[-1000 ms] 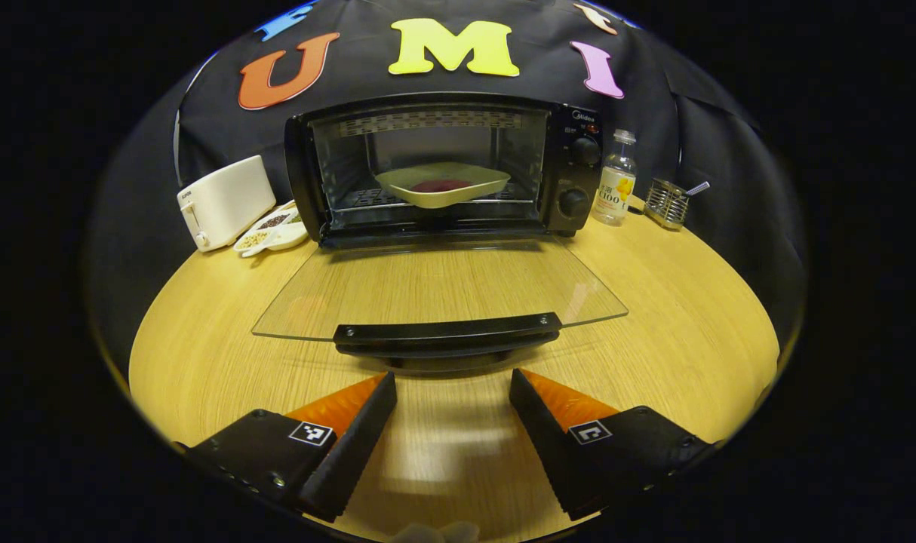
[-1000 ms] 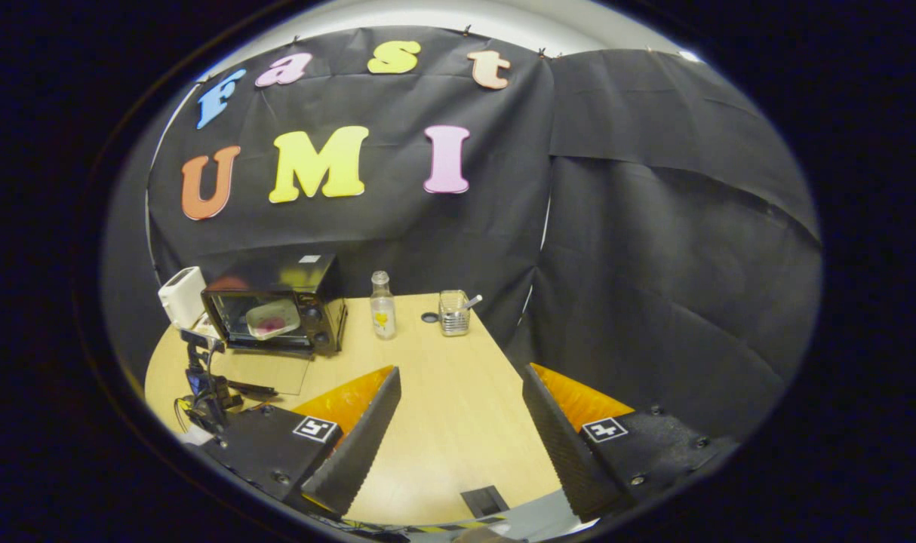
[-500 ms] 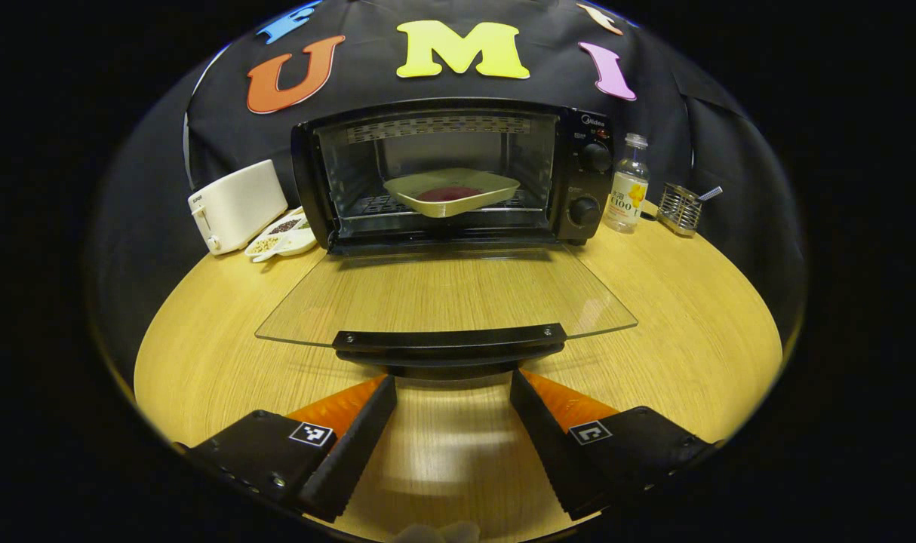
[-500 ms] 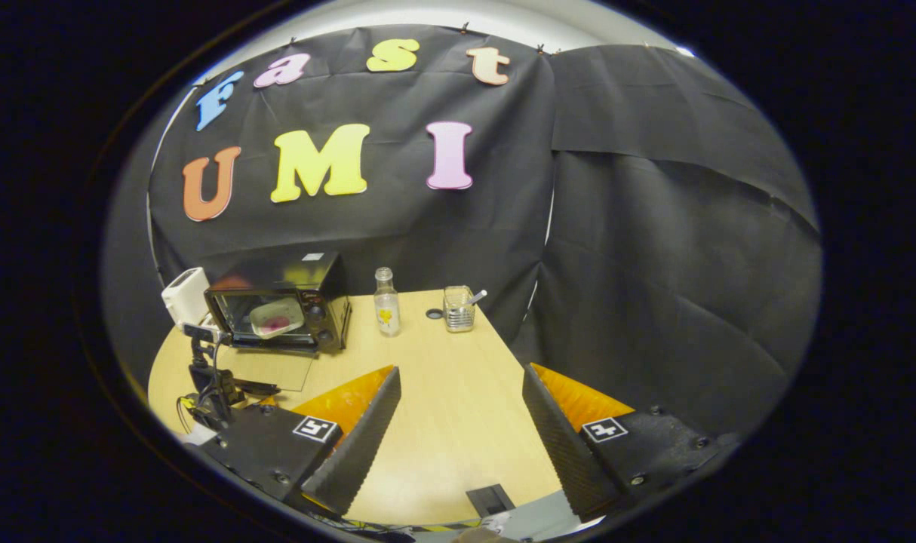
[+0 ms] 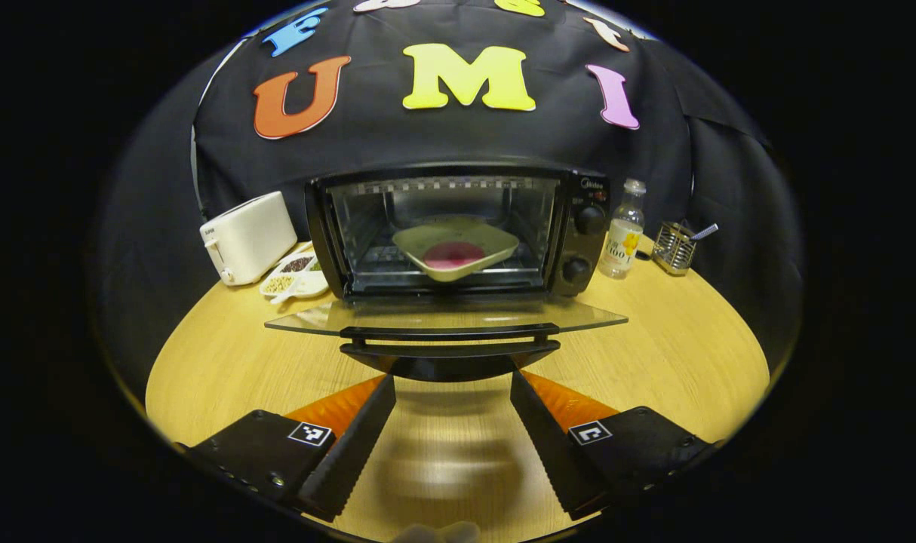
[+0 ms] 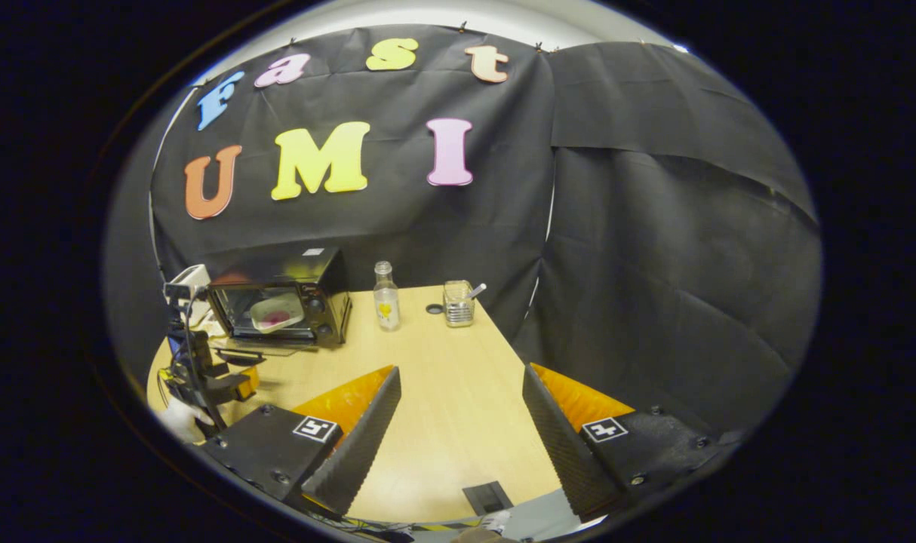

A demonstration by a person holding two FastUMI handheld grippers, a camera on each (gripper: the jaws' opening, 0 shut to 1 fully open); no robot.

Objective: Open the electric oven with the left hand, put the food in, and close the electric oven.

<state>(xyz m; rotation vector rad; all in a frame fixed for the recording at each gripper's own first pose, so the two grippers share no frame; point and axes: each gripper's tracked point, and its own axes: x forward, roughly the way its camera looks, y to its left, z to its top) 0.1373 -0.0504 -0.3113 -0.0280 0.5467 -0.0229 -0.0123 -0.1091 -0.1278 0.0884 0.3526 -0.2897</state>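
Light comes from above; the table [image 5: 669, 362] shines with soft glare near the fingers. Fisheye bends edges; pictures are sharp.

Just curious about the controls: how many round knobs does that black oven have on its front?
2. Both sit on the panel right of the black electric oven's opening: the upper round black knob above the lower round black knob. Others may be hidden.

Left gripper view faces oven [image 5: 458, 230] closely; right gripper view, farther.
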